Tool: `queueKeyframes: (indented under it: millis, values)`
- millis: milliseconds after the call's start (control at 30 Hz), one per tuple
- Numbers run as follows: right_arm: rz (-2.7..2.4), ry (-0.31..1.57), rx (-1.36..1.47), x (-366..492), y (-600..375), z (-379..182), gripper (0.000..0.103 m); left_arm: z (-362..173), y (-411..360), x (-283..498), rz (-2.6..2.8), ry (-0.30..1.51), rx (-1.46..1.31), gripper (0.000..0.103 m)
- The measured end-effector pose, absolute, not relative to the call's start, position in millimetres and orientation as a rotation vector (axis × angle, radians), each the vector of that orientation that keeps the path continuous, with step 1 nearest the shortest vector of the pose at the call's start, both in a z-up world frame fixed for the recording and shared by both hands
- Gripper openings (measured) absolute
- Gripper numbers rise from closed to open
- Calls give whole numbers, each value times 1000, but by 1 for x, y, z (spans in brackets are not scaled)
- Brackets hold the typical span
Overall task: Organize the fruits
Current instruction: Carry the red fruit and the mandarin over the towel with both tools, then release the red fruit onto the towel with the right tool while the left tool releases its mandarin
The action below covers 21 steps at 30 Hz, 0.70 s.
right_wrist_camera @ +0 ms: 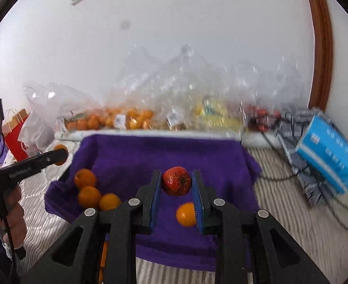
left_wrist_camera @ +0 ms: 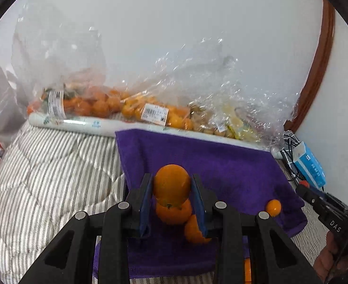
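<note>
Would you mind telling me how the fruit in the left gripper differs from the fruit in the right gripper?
The orange fruit in the left gripper is smooth and plain orange; the red fruit in the right gripper is dark red and mottled. The orange one looks taller, the red one rounder. Both are clamped between blue-padded fingers above the purple towel.

Lying bare across the middle and far half of the purple towel, leaving open passage there. Crowding its near-left corner: three oranges bunched together. Sitting alone toward its near-right part: small orange. Blocking its far edge: bagged fruit along the wall. Cluttering ground right of it: blue box and cables.
</note>
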State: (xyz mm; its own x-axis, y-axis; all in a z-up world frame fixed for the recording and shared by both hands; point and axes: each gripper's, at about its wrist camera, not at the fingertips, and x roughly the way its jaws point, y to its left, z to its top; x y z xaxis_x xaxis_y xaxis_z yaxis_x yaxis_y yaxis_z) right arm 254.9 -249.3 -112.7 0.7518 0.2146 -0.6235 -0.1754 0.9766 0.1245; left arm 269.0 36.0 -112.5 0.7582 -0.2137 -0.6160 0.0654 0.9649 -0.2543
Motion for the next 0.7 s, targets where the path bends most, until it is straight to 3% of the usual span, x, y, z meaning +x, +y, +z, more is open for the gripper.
queueKeyframes:
  millis: [700]
  values:
    - [109,780,-51,255,-258,-131,25,-134,25,265,-170,739,-173,31]
